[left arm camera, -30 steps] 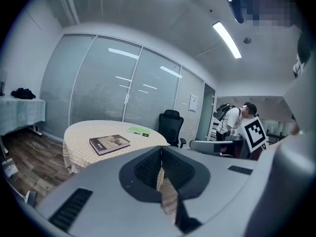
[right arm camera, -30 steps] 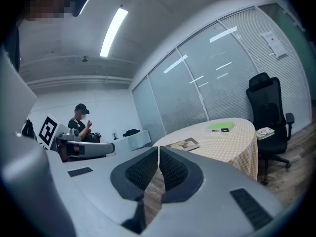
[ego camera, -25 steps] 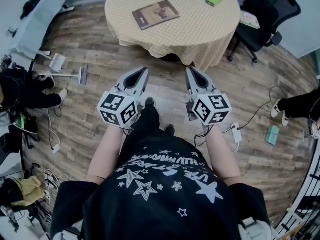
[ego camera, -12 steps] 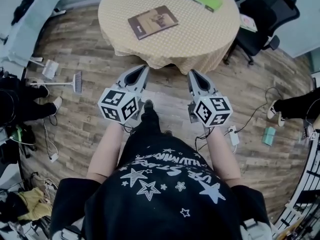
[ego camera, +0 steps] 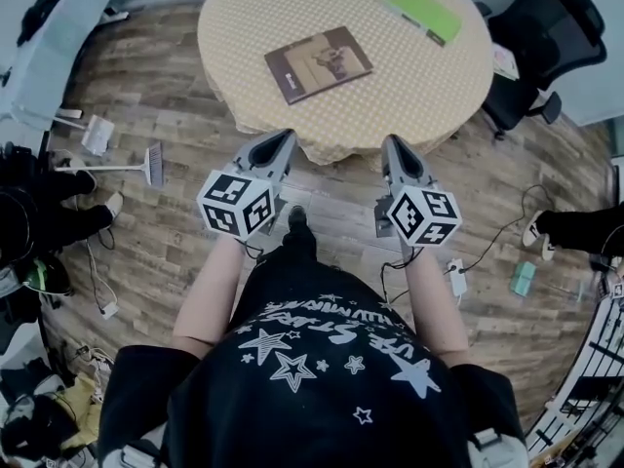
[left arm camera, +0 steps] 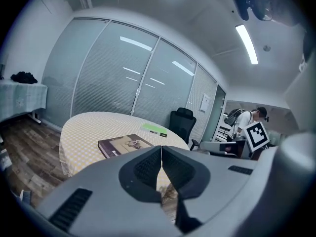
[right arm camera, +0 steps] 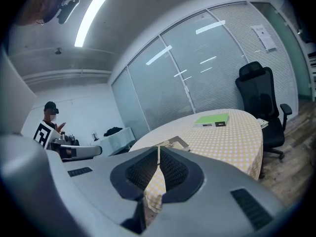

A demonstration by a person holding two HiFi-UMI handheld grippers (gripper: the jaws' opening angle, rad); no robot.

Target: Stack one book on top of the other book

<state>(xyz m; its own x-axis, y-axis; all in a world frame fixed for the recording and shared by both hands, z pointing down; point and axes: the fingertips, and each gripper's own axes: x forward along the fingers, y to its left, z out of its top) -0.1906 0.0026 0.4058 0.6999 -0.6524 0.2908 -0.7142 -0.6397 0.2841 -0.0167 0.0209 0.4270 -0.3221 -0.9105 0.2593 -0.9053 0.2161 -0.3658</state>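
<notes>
- left gripper (ego camera: 281, 136): lower-left of centre in the head view. Fingers are pressed together with nothing between them.
- right gripper (ego camera: 394, 141): mirrored, lower-right of centre. Fingers are closed to a hairline and empty.
- Both grippers point up-frame at the round table (ego camera: 224, 37), which has a yellow checked cloth. Their tips line up with the cloth's near edge in the picture.
- brown book (ego camera: 318, 63): lies flat on the tabletop, left of centre and towards the near side, skewed to the table edge.
- green book (ego camera: 421, 12): lies flat at the upper right of the tabletop, well apart from the brown book. The two are not stacked, and neither gripper touches either one.
- Left gripper view: the brown book sits just up-left of the finger tips, the green one further back.
- Right gripper view: the green book is right of centre, and a corner of the brown one peeks just above the tips.
- black office chair (ego camera: 551, 22): upper right, beside the table.
- wood floor (ego camera: 195, 252): a hand brush (ego camera: 146, 164) lies at the left. A white power strip (ego camera: 456, 279) with cables lies lower right of the right gripper.
- The person holding the grippers wears a black star-print T-shirt (ego camera: 322, 378), which fills the bottom of the frame.
</notes>
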